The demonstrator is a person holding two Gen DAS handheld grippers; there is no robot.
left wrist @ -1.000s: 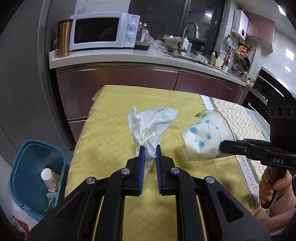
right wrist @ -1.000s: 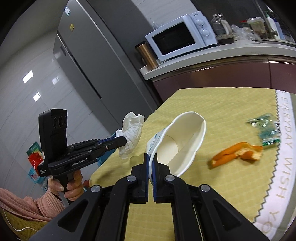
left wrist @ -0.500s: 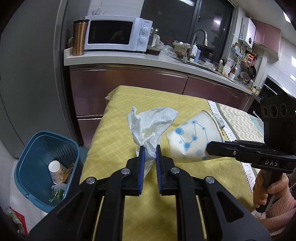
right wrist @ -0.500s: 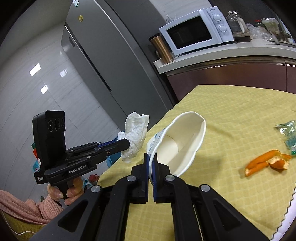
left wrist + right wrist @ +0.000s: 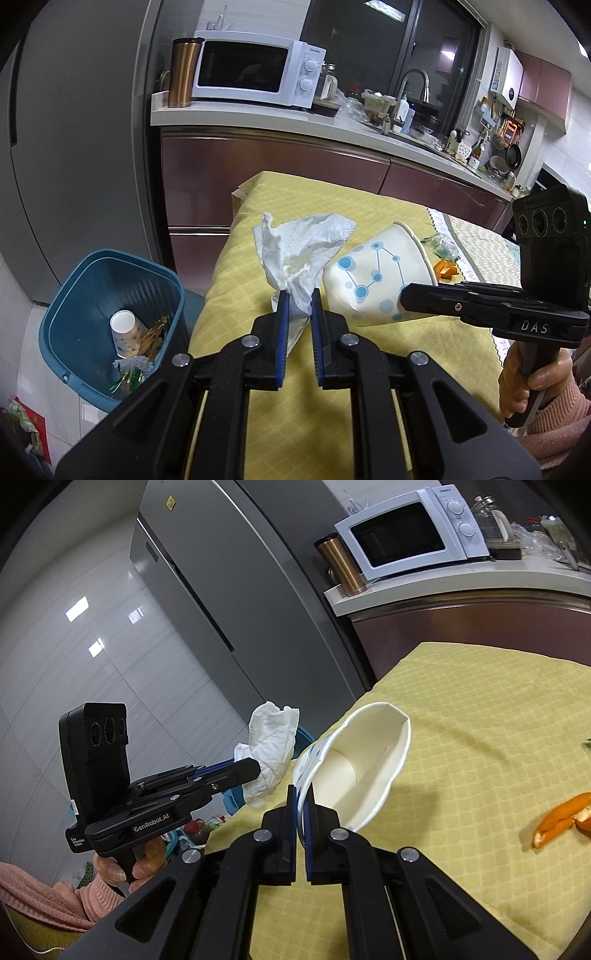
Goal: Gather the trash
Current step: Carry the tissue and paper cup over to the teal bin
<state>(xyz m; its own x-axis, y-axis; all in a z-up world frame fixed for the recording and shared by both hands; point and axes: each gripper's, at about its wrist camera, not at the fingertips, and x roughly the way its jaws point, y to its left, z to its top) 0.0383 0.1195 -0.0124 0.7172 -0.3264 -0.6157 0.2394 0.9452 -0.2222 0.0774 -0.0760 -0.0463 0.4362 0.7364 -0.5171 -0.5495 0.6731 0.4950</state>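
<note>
A crumpled white paper tissue (image 5: pixel 301 254) is pinched between the blue-padded jaws of the left gripper (image 5: pixel 298 295), held in the air above the near edge of the table covered by a yellow quilted cloth (image 5: pixel 332 424). Just beside the tissue, a white paper cup with blue dots (image 5: pixel 376 277) is clamped by its flattened rim in the right gripper (image 5: pixel 303 794), tilted over the same table. Left of the table, on the floor, stands a blue plastic bin (image 5: pixel 110 310) holding another cup and scraps. An orange peel (image 5: pixel 561 821) lies on the cloth, farther along.
</note>
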